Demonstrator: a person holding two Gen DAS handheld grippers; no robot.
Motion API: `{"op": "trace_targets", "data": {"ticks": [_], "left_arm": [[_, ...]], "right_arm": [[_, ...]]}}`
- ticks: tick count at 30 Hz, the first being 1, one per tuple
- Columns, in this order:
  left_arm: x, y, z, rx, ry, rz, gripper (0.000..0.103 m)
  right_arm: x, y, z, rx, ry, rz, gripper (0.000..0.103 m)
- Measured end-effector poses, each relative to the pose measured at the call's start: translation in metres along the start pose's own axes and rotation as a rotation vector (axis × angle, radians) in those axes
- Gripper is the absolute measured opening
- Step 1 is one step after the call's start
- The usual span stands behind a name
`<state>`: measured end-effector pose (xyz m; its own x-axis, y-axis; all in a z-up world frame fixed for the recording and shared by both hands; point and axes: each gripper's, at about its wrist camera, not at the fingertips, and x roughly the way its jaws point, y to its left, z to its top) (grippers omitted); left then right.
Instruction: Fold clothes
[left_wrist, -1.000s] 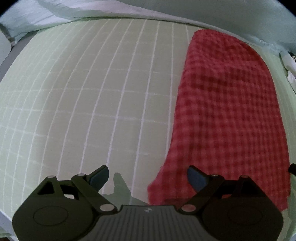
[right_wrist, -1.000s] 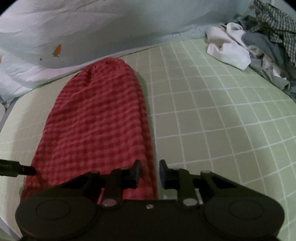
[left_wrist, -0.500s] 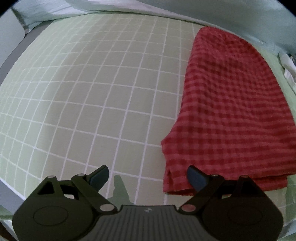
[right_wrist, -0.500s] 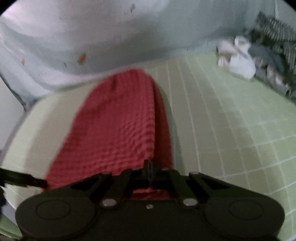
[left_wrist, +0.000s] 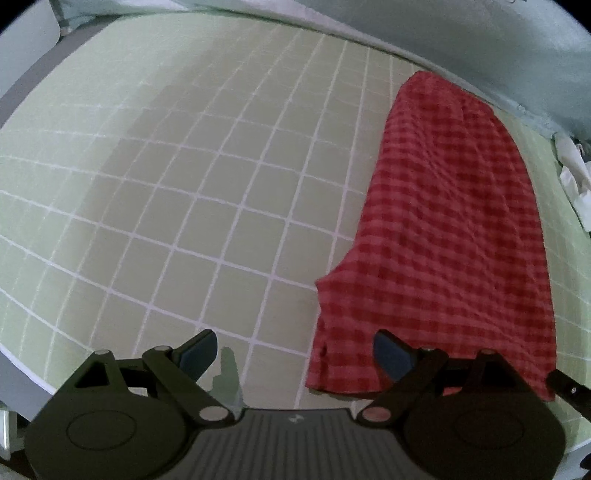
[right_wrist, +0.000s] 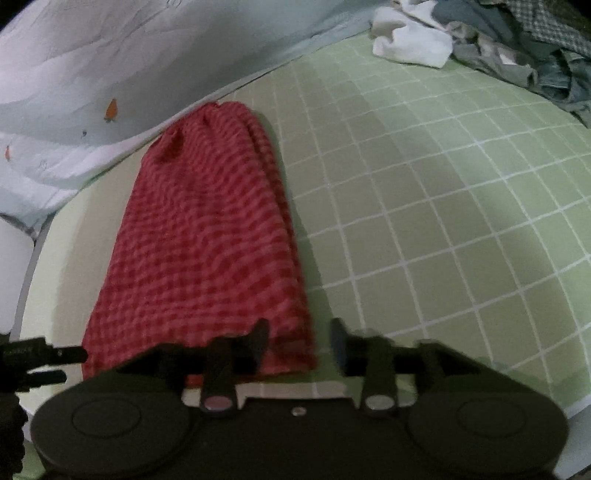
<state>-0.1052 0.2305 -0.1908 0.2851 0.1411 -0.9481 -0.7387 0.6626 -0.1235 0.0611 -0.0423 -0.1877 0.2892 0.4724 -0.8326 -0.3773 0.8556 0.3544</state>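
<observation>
A red checked garment (left_wrist: 450, 236) lies folded lengthwise in a long strip on the green grid-patterned bed sheet (left_wrist: 184, 206). It also shows in the right wrist view (right_wrist: 207, 240). My left gripper (left_wrist: 295, 354) is open and empty, above the sheet, with its right finger over the garment's near left corner. My right gripper (right_wrist: 299, 339) is open and empty, just above the garment's near right corner. The tip of the left gripper (right_wrist: 44, 356) shows at the left edge of the right wrist view.
A pale blue quilt (right_wrist: 110, 66) with small carrot prints runs along the far side of the bed. A pile of unfolded clothes (right_wrist: 498, 40), white, grey and checked, lies at the far right. The bed's near edge (right_wrist: 576, 406) is just under the grippers.
My right gripper was shut half a second ago and has opened. Both grippers have pulled back a little from the garment's near edge; the garment lies flat.
</observation>
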Motion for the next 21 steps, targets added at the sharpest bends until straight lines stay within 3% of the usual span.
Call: {"op": "trace_targets", "data": {"ticks": [4, 13, 15, 17, 19, 21], "left_arm": [[0.007, -0.006, 0.000, 0.013, 0.026, 0.019, 0.092], [0.018, -0.017, -0.002, 0.063, 0.058, 0.013, 0.092], [0.019, -0.020, -0.002, 0.079, 0.061, 0.008, 0.090], [0.020, -0.022, -0.003, 0.103, 0.061, -0.004, 0.086], [0.018, -0.026, -0.004, 0.138, 0.052, -0.015, 0.078], [0.015, -0.028, -0.006, 0.167, 0.040, -0.024, 0.063]], "right_arm": [[0.008, -0.004, 0.002, -0.003, 0.046, 0.008, 0.046], [0.014, -0.004, 0.004, -0.024, 0.060, 0.027, 0.046], [0.015, -0.002, 0.004, -0.035, 0.063, 0.033, 0.040], [0.017, -0.001, 0.004, -0.045, 0.070, 0.049, 0.028], [0.019, 0.000, 0.003, -0.050, 0.078, 0.064, 0.019], [0.021, 0.000, 0.003, -0.047, 0.088, 0.082, 0.011]]}}
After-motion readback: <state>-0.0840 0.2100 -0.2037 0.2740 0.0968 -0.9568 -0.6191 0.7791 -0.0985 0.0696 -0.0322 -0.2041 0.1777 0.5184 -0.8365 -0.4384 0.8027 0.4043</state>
